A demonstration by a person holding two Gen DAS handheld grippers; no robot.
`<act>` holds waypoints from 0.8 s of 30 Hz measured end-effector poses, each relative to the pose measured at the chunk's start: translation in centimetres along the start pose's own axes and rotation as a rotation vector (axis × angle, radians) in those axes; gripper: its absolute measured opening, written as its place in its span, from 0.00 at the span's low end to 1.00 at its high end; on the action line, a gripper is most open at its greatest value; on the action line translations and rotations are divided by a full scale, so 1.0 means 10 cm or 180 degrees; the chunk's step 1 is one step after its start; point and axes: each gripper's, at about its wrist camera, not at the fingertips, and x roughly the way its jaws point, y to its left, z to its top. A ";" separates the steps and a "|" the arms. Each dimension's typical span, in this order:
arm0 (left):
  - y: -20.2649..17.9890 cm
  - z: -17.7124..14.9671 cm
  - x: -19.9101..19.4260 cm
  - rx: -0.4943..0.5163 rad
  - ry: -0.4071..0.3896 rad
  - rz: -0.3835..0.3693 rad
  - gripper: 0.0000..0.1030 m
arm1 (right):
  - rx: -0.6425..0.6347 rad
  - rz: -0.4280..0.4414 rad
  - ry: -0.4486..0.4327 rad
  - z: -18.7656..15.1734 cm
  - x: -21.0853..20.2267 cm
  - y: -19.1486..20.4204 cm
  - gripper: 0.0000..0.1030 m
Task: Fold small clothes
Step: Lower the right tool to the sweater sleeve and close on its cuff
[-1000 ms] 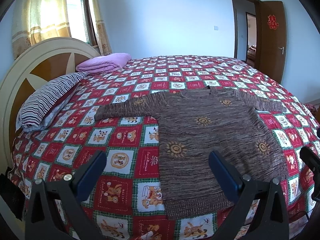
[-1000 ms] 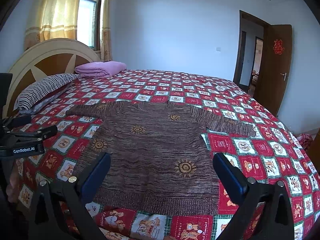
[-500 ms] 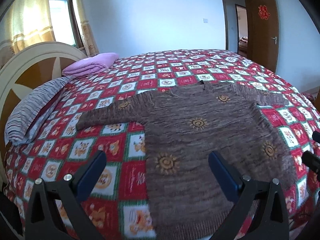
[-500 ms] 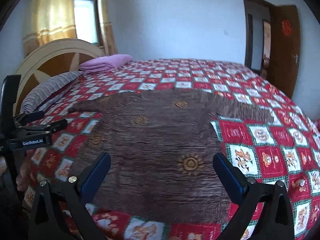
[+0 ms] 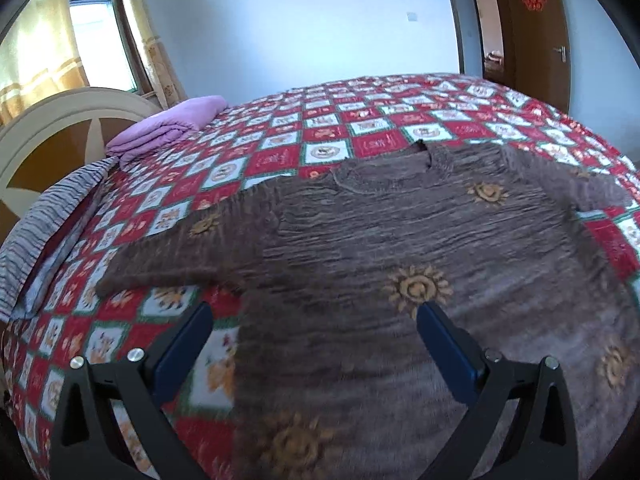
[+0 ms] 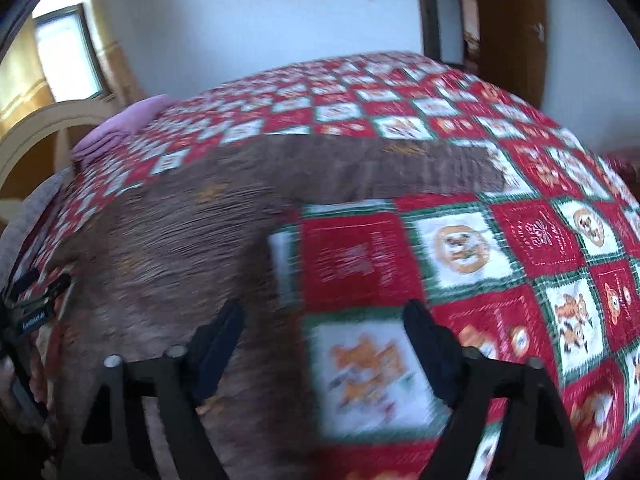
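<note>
A brown knitted sweater (image 5: 400,240) with orange sun motifs lies flat, sleeves spread, on the red, white and green patchwork quilt (image 5: 360,136). My left gripper (image 5: 316,324) is open, low over the sweater's left side edge just below the left sleeve (image 5: 160,256), with nothing held. In the blurred right wrist view, the sweater (image 6: 168,248) fills the left half. My right gripper (image 6: 324,332) hovers over its right side edge, below the right sleeve (image 6: 400,172). Its jaws are closing, with the edge below the gap and the pads not pressing on anything.
A folded pink blanket (image 5: 168,128) and a striped pillow (image 5: 48,220) lie by the cream and brown headboard (image 5: 52,128) at the left. A curtained window (image 5: 100,40) is behind it. A brown door (image 5: 528,32) stands open at the far right.
Both grippers have come forward and down toward the sweater, which now fills more of each view. The right gripper has rolled and its jaws have narrowed.
</note>
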 end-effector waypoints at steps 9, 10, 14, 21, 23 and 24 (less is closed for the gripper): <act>-0.17 0.28 0.53 0.0065 0.0168 0.0056 1.00 | 0.0507 -0.0129 0.0099 0.49 0.50 -0.74 0.56; -0.17 0.29 0.58 0.0059 0.0198 0.0049 1.00 | 0.0519 -0.0144 0.0075 0.53 0.51 -0.79 0.56; -0.20 0.29 0.70 0.0010 0.0281 -0.0002 1.00 | 0.0715 -0.0159 -0.0056 0.77 0.52 -1.10 0.51; -0.24 0.26 0.80 0.0044 0.0397 -0.0037 1.00 | 0.0937 -0.0282 -0.0203 1.24 0.62 -1.50 0.51; -0.23 0.26 0.82 0.0021 0.0410 -0.0012 1.00 | 0.0996 -0.0297 -0.0172 1.36 0.73 -1.58 0.51; -0.23 0.26 0.84 0.0004 0.0440 0.0008 1.00 | 0.1000 -0.0322 -0.0162 1.40 0.79 -1.60 0.51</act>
